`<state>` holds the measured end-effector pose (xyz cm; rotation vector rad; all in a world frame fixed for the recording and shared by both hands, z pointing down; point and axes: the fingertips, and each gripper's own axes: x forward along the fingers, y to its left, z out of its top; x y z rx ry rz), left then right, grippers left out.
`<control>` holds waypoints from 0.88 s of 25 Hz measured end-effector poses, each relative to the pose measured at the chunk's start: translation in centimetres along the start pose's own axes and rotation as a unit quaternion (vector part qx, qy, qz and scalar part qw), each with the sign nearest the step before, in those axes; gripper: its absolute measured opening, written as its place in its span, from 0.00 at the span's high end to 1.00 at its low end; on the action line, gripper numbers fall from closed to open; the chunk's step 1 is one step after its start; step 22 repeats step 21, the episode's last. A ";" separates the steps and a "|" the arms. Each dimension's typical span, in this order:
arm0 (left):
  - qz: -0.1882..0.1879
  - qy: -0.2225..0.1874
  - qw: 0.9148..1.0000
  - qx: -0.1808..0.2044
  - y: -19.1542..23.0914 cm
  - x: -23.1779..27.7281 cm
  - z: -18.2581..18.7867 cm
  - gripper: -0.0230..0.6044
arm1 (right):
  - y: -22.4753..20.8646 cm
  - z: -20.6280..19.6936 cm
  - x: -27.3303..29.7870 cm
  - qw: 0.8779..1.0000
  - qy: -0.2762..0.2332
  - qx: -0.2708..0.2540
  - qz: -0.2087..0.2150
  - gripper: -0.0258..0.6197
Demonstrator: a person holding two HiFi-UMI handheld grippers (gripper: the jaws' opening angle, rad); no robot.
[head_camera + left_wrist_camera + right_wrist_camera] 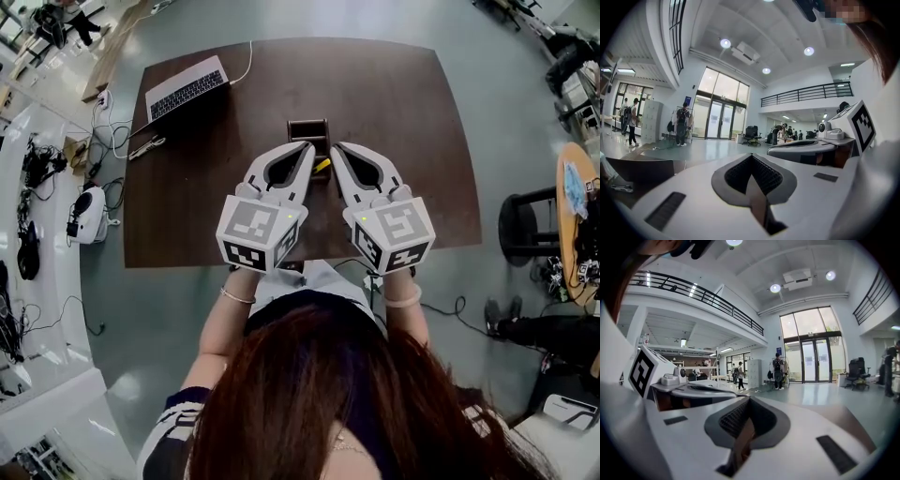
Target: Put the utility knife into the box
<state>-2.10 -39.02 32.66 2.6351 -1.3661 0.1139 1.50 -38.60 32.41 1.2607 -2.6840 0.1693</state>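
Note:
In the head view a small dark brown open box (308,130) stands near the middle of the brown table (403,112). A yellow utility knife (322,165) lies just in front of the box and shows only partly between the two grippers. My left gripper (307,149) and right gripper (338,149) are held side by side above the table's near half. Both point toward the box and both are shut with nothing in them. Both gripper views look level across a large hall, over the left gripper (751,158) and the right gripper (748,400); neither shows the knife or the box.
An open laptop (187,88) sits at the table's far left corner with a white cable (247,64) beside it. A black stool (528,223) and a round side table (574,202) stand on the floor to the right. White benches with gear run along the left.

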 end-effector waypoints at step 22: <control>0.003 0.017 1.000 -0.003 0.7 1.0 -1.3 0.96 | -1.0 -0.9 1.0 1.000 0.007 0.017 0.003 0.94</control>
